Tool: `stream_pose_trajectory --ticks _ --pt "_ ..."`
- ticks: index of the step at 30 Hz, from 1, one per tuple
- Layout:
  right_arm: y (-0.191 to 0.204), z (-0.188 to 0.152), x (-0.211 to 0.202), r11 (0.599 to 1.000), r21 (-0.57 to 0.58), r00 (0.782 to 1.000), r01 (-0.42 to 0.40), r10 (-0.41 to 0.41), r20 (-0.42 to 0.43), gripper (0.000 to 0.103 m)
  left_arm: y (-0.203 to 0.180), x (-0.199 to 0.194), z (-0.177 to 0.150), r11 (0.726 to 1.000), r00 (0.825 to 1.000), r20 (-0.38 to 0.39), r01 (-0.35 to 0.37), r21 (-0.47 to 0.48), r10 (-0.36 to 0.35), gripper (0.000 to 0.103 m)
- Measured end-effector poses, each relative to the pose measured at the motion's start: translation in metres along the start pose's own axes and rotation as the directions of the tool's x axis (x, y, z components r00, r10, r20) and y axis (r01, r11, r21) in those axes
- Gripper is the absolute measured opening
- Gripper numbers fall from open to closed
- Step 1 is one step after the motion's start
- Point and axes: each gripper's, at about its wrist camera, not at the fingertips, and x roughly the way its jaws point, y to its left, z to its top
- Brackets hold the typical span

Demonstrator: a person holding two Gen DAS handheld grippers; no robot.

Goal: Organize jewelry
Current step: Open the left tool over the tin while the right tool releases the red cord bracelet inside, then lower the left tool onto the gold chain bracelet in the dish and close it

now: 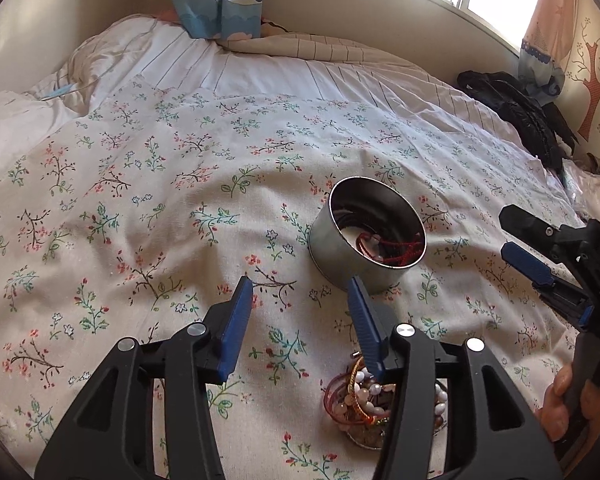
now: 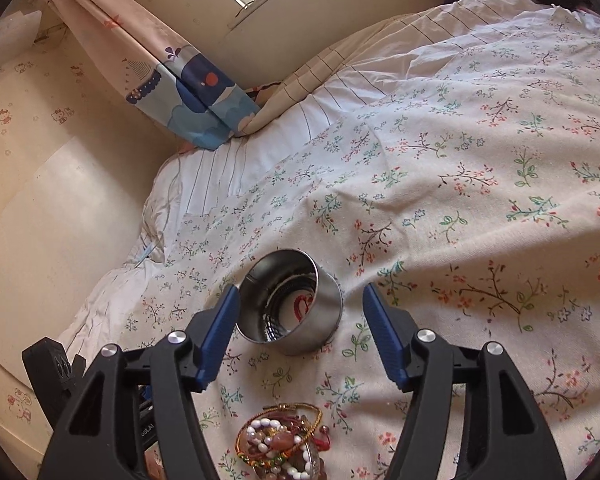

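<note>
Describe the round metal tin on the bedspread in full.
The metal tin is a shiny, silvery, lidless cylinder with a thin rim, standing slightly tilted on the floral bedspread. Inside lie a red cord bracelet and something pale. Neither gripper touches it; a pile of beaded bracelets lies apart, nearer the cameras.

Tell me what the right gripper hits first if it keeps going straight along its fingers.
Most likely the metal tin: it sits just ahead of the open right gripper, between its fingertips in the right wrist view. Depth is unclear, so it could meet the floral bedspread beside it.
</note>
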Motion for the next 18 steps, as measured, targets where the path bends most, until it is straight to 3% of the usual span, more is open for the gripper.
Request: stream_pose_trajectory --ticks 13,18 --pt "-0.011 -0.044 -0.028 0.988 -0.078 0.987 0.131 -0.137 -0.083 0.065 0.005 -0.016 -0.025 1.000 0.999 -0.041 0.009 -0.006 -0.009 0.050" --pt "-0.017 -0.050 -0.030 0.984 -0.080 0.982 0.159 -0.166 -0.093 0.069 0.003 -0.015 -0.038 0.999 0.997 -0.078 0.012 0.038 -0.009 0.050"
